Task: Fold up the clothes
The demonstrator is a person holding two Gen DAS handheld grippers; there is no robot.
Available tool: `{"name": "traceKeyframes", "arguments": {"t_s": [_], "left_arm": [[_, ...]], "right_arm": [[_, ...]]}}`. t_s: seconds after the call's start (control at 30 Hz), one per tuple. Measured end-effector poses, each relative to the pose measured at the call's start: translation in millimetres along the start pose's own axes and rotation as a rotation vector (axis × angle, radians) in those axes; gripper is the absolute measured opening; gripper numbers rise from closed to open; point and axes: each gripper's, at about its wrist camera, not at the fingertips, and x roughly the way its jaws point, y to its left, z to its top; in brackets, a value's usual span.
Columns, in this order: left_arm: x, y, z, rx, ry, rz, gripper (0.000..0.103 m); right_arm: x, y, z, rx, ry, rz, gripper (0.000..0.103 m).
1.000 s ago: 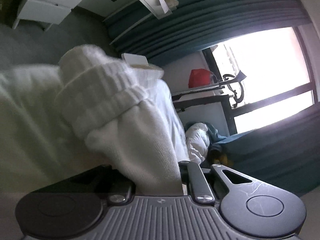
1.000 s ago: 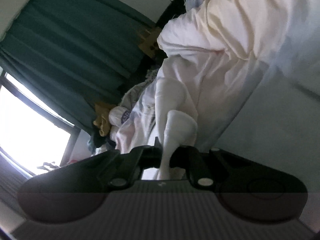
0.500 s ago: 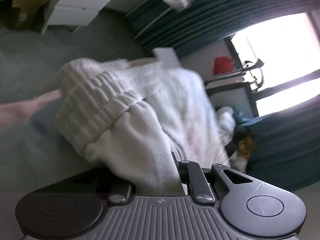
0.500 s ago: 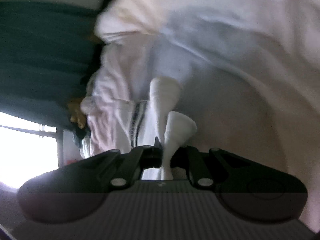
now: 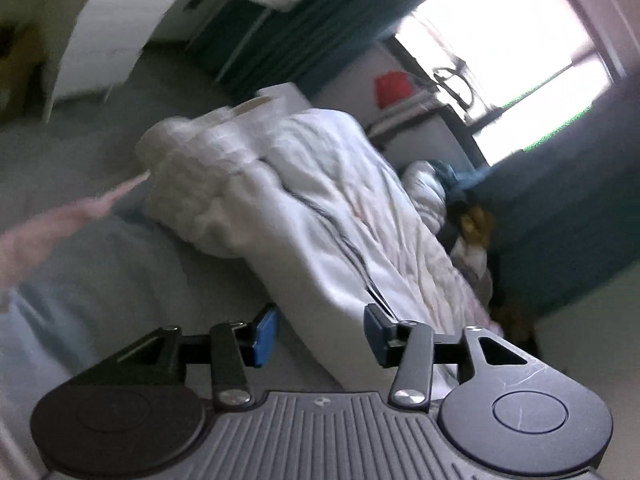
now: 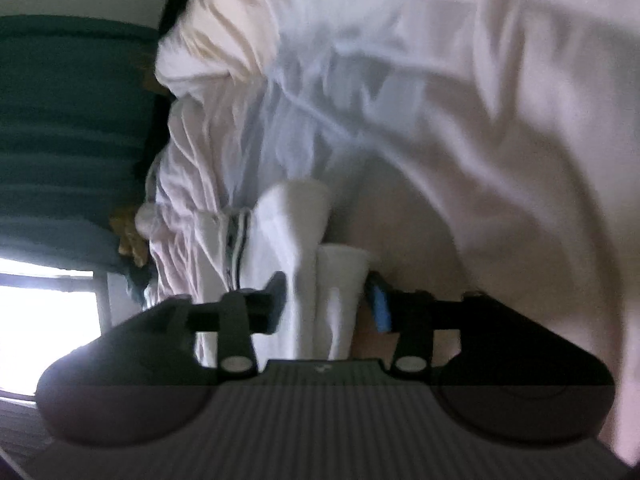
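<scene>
Both views are pretty blurry, and the garment point(image 5: 320, 208) runs out of frame on the bed point(image 5: 120, 280). Left gripper point(image 5: 318, 334) is opening, pads clear of the cloth between them. Right gripper point(image 6: 328, 300) is opening too, cloth folds point(image 6: 316, 264) loose between its fingers.

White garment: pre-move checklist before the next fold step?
1. Left gripper off the white garment: ok, jaws opening, pads clear.
2. Right gripper released: cannot tell; jaws opening, cloth between them.
3. Garment resting on the bed: ok.
4. Fold tidy: cannot tell, both views blurred.
5. Knit cuff tucked in: not ok, bunched at the far end.
</scene>
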Motion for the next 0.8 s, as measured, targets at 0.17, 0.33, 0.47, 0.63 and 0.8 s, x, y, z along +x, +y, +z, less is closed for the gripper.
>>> {"name": "traceKeyframes", "arguments": {"t_s": [0.17,0.33,0.47,0.63,0.8], "left_arm": [[-15.8,-58.1,-19.8,0.215,-0.011,-0.004,0.06],[25.0,-115.3,-45.8,0.288,0.041,-0.063,0.06],[89.4,-161.8,-72.8,0.318,0.108,-0.113,0.06],[150.6,-184.7,-109.2,0.377,0.216,-0.162,0.06],[173.7,-179.9,-135.1,0.448,0.266,-0.148,0.06]], "right_arm": [[-28.5,-1.0,3.9,0.016,-0.075,0.104,0.055],[-21.8,-3.0,5.1,0.059,-0.013,0.187,0.055],[1.6,-5.6,2.2,0.094,0.075,0.186,0.055],[19.7,-10.2,-0.3,0.108,0.108,0.137,0.056],[36.6,-9.0,0.8,0.114,0.088,0.139,0.047]]}}
